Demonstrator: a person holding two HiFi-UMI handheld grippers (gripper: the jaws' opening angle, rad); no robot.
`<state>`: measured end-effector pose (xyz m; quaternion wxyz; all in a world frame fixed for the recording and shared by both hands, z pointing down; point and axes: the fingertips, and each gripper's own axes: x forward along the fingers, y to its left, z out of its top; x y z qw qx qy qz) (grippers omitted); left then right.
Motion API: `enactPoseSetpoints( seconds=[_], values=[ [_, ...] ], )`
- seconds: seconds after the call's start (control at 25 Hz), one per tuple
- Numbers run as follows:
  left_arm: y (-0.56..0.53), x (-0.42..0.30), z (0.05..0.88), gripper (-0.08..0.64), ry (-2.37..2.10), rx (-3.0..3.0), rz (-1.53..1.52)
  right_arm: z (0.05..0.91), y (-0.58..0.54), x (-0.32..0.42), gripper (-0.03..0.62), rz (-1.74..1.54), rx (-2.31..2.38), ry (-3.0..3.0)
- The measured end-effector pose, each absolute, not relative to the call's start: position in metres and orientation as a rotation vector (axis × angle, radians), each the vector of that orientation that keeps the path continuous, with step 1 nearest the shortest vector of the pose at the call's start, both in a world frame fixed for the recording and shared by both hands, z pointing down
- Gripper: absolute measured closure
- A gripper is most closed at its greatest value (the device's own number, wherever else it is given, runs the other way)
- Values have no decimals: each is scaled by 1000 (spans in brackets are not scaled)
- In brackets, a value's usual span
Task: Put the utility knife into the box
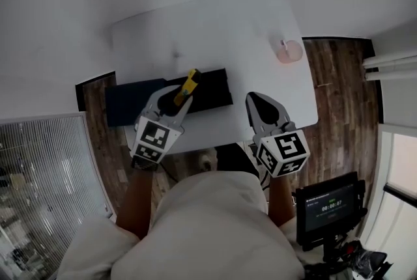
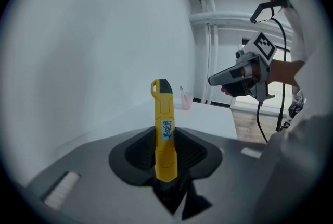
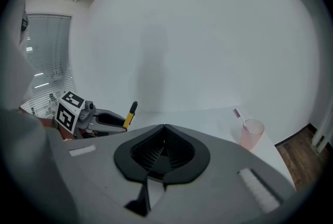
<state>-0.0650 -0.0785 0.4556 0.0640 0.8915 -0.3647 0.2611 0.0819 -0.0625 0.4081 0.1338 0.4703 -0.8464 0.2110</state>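
Note:
The utility knife [image 1: 189, 85] is yellow with a black tip, and my left gripper [image 1: 180, 99] is shut on its lower half. It is held over the black box [image 1: 215, 91] that lies on the white table [image 1: 228, 31]. In the left gripper view the knife [image 2: 164, 129] stands straight out from between the jaws. My right gripper [image 1: 262, 109] hovers near the table's front edge, right of the box, shut with nothing in it. Its closed jaws fill the lower part of the right gripper view, where the left gripper [image 3: 99, 119] and the knife [image 3: 130, 113] show at the left.
A pink cup [image 1: 290, 51] with a toothbrush stands at the table's far right. A dark blue flap [image 1: 127, 103] lies at the box's left end. Wooden floor [image 1: 342, 96] borders the table, and a small screen [image 1: 326, 207] sits at lower right.

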Motion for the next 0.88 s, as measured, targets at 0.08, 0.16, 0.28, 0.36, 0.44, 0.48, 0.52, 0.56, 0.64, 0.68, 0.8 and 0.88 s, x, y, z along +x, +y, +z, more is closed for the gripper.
enactPoseSetpoints(
  seconds=[0.08, 0.16, 0.28, 0.36, 0.44, 0.48, 0.52, 0.56, 0.64, 0.68, 0.8, 0.88],
  values=[
    [-79, -64, 459, 449, -1091, 2690, 799, 410, -61, 82, 589, 620, 1364, -2449],
    [-80, -63, 463, 449, -1082, 2688, 804, 413, -60, 83, 589, 629, 1364, -2445],
    [-82, -61, 469, 449, -1071, 2683, 822, 415, -59, 82, 589, 640, 1364, -2441],
    [-82, -62, 475, 449, -1063, 2678, 848, 416, -60, 81, 589, 644, 1362, -2439],
    [-81, -63, 481, 449, -1057, 2670, 870, 417, -59, 81, 589, 649, 1361, -2436],
    [-80, -63, 483, 449, -1053, 2664, 877, 417, -59, 81, 589, 651, 1361, -2435],
    [-80, -63, 486, 449, -1049, 2659, 881, 418, -59, 81, 589, 652, 1361, -2434],
    [-79, -63, 488, 449, -1044, 2654, 884, 417, -60, 82, 589, 652, 1362, -2433],
    [-78, -63, 490, 449, -1035, 2647, 895, 417, -60, 82, 590, 651, 1362, -2432],
    [-78, -64, 491, 449, -1031, 2645, 903, 417, -61, 82, 589, 651, 1361, -2433],
    [-77, -65, 495, 449, -1019, 2638, 922, 418, -61, 80, 589, 654, 1355, -2434],
    [-77, -65, 498, 449, -1010, 2636, 937, 419, -60, 80, 589, 660, 1351, -2431]
  ],
)
